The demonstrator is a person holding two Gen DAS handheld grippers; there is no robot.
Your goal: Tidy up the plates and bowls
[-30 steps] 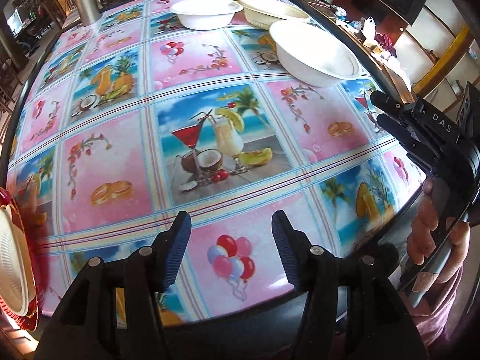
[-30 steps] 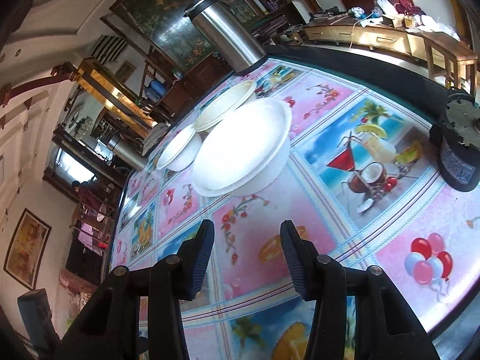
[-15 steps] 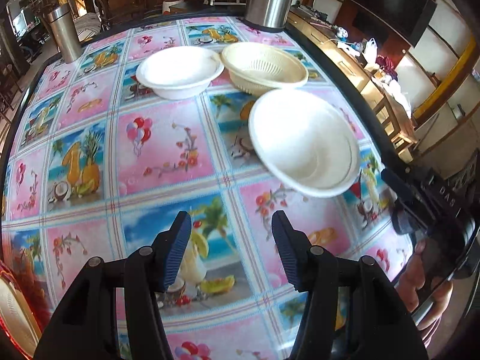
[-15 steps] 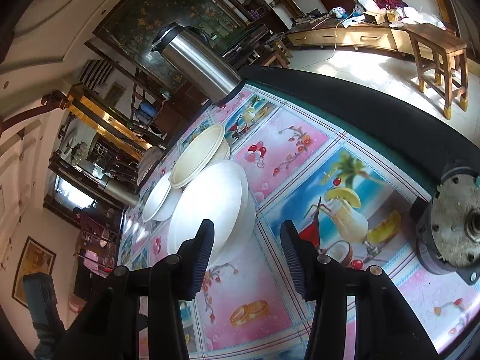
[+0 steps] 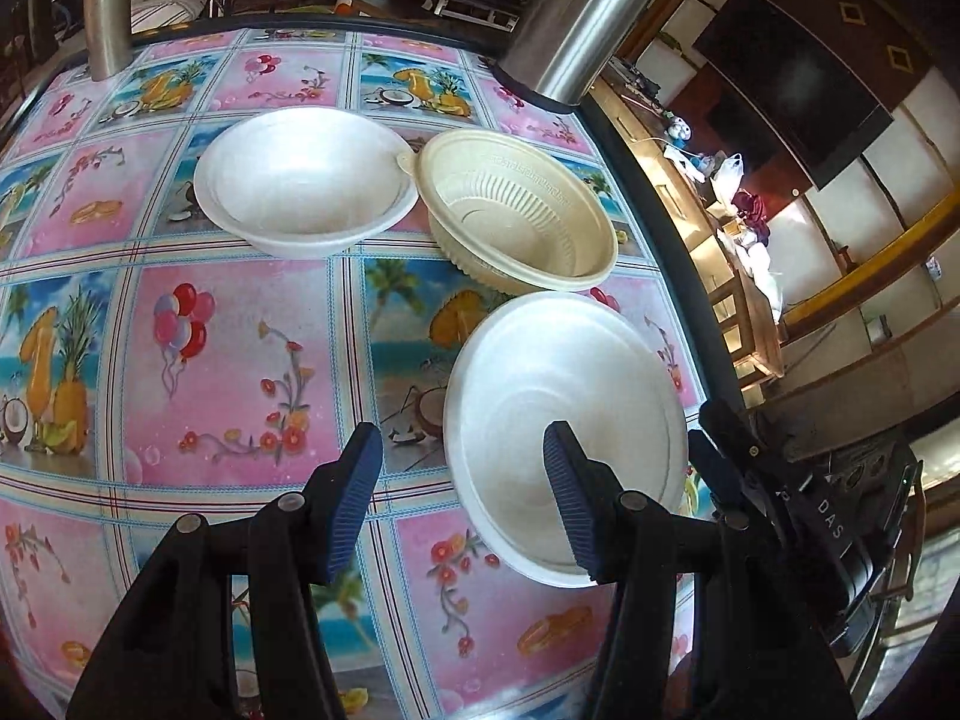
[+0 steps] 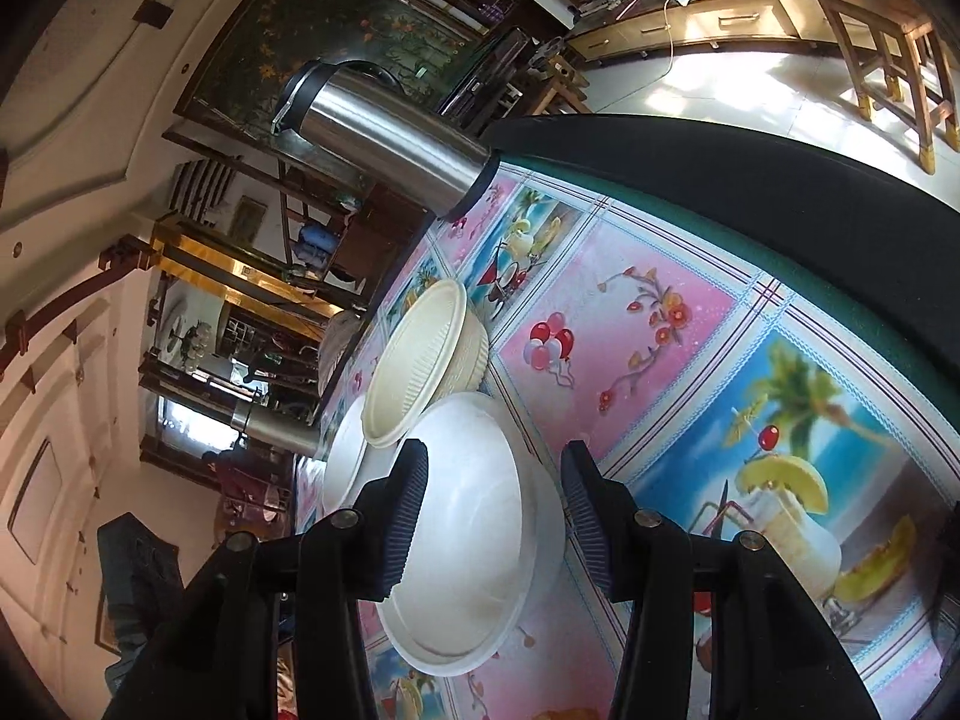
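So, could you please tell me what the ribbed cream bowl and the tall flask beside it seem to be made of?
Cream bowl: probably thin moulded plastic, matte, judging by its fluted wall and embossed rim lettering. Flask: likely brushed stainless steel, given its streaky silver sheen.

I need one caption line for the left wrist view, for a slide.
Open left gripper above the nearest white bowl, with two more bowls behind.

Bright daylight, glare on tablecloth (image 5: 240, 324), strong fisheye warp, dark vignette at edges.
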